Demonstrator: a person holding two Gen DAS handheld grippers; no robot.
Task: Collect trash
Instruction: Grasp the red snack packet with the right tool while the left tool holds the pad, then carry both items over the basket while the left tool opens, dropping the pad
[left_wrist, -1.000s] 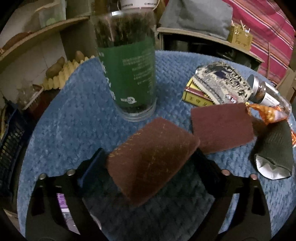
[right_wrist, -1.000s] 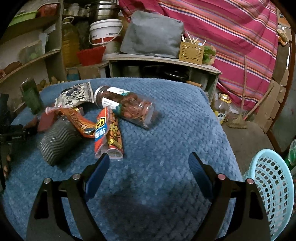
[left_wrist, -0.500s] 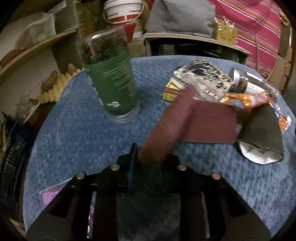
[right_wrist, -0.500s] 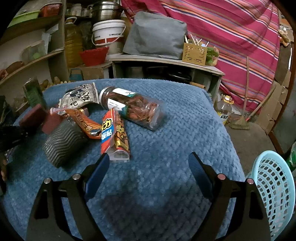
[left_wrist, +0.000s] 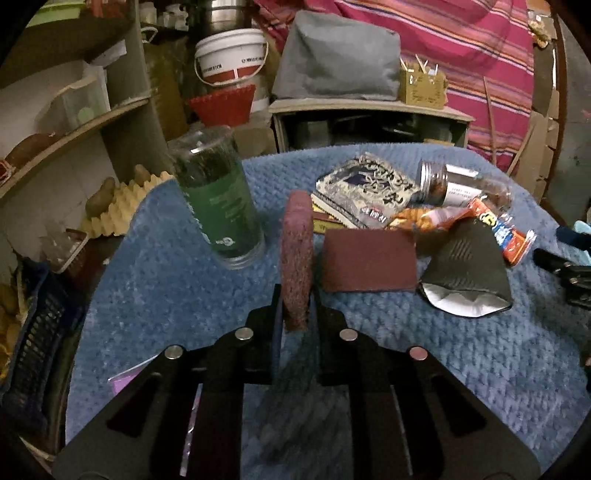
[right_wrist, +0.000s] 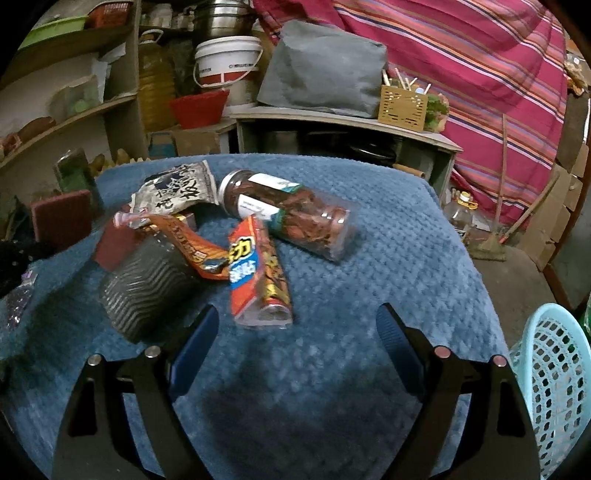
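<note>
My left gripper (left_wrist: 295, 306) is shut on a maroon scouring pad (left_wrist: 295, 254), which stands on edge above the blue table cover (left_wrist: 155, 288). A second maroon pad (left_wrist: 369, 260) lies flat just right of it. Beyond are a dark crumpled bag (left_wrist: 467, 273), orange snack wrappers (left_wrist: 436, 218), a black-and-white packet (left_wrist: 369, 182) and a lying clear jar (left_wrist: 465, 188). In the right wrist view my right gripper (right_wrist: 295, 332) hangs open over bare cover, with a red-and-blue wrapper (right_wrist: 258, 280), the jar (right_wrist: 288, 214) and the dark bag (right_wrist: 147, 284) ahead of it.
A tall green-labelled jar (left_wrist: 218, 203) stands upright left of the held pad. A light blue mesh basket (right_wrist: 554, 384) sits off the table's right edge. Shelves (left_wrist: 74, 125), a white bucket (left_wrist: 231, 55) and a low cabinet (left_wrist: 369, 118) stand behind. A dark crate (left_wrist: 33, 332) is at the left.
My left gripper shut on the maroon pad, turned it on edge and lifted it while backing away from the green jar. The right gripper stayed open and nearly still.
</note>
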